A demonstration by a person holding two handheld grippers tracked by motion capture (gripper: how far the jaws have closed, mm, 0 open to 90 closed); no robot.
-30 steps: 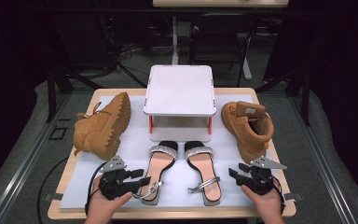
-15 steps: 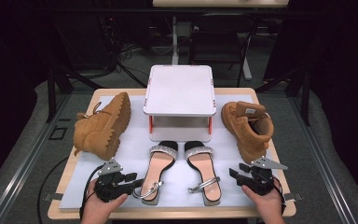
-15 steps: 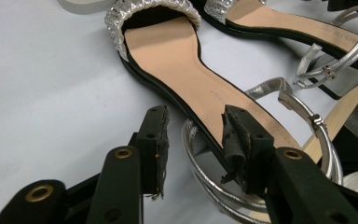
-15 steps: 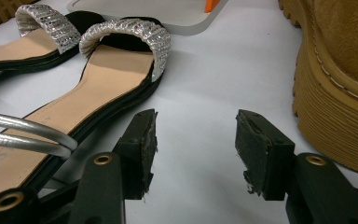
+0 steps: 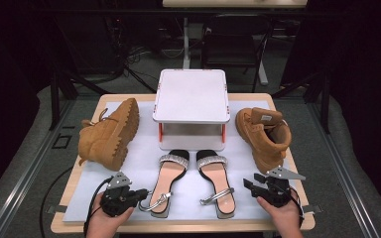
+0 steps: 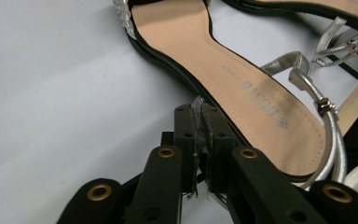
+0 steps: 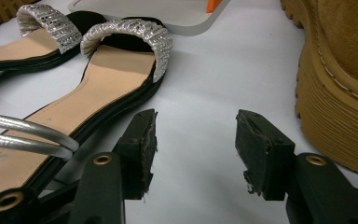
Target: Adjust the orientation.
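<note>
Left gripper view: tan smooth insole of black-edged sandal (image 6: 242, 79), silver strap.

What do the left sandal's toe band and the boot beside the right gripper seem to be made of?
Left sandal's toe band: probably rhinestone or glitter trim, from its sparkling silver grain. Boot: likely tan suede or nubuck, matte and finely napped, with a ridged, rubber-like sole.
</note>
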